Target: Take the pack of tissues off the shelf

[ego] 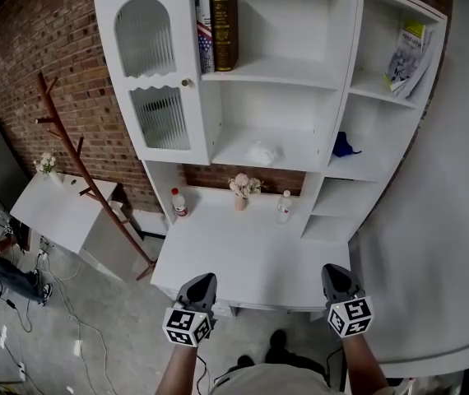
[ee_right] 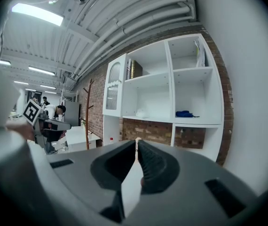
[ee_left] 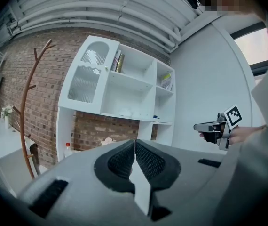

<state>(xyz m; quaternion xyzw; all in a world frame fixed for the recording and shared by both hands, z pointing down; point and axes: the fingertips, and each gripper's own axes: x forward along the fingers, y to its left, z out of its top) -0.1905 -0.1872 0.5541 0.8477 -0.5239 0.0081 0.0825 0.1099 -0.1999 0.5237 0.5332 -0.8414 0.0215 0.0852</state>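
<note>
Left gripper view: the jaws of the left gripper [ee_left: 135, 147] are pressed together, ribbed pads meeting along their length, with nothing between them. Right gripper view: the right gripper [ee_right: 137, 147] is likewise closed, tips touching, holding nothing.

Head view: both grippers are held out side by side over the near edge of the white tabletop [ego: 251, 257], well apart from each other and touching nothing.

The pack of tissues [ego: 262, 153] is a soft white pack. It lies on the lower open shelf in the centre bay of the white shelf unit [ego: 345, 97], above the tabletop and well apart from both grippers. A blue object [ego: 344, 146] sits in the bay just to its right, at about the same level.

Writing:
- The marker cubes on the grippers carry black-and-white square patterns, no words.
- Two books [ego: 218, 31] stand upright on the top centre shelf. The dark spine has gold lettering too small to read, and the other shows a stars-and-stripes pattern.
- Magazines [ego: 405, 52] lean in the upper right bay, cover print unreadable.
- A red-capped bottle [ego: 179, 202] stands at the back of the tabletop, label not legible.
</note>
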